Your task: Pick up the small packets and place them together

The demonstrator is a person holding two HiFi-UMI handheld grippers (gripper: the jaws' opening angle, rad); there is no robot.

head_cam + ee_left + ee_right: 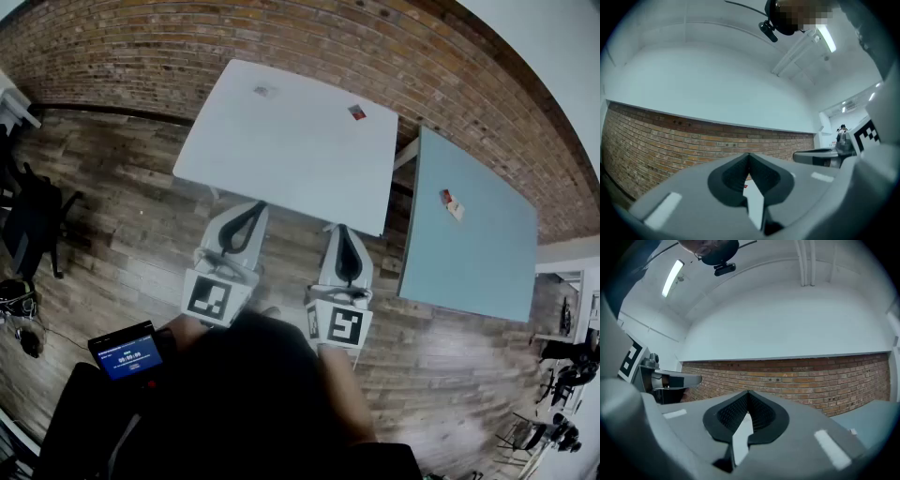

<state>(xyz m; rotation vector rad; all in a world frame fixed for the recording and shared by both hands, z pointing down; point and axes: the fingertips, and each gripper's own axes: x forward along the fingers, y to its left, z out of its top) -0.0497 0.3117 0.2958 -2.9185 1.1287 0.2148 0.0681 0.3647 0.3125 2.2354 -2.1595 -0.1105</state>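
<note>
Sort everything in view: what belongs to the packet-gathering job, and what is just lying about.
Job: grey packet and red packet on the white table; red-and-white packets on the blue table; left gripper and right gripper, both shut, empty.
Lying about: black chair; timer screen; cables on the floor.

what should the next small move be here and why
Probably open the right gripper and reach forward to the red packet on the white table. It and the left gripper are shut and empty at the table's near edge, and that packet lies straight ahead of the right one.
</note>
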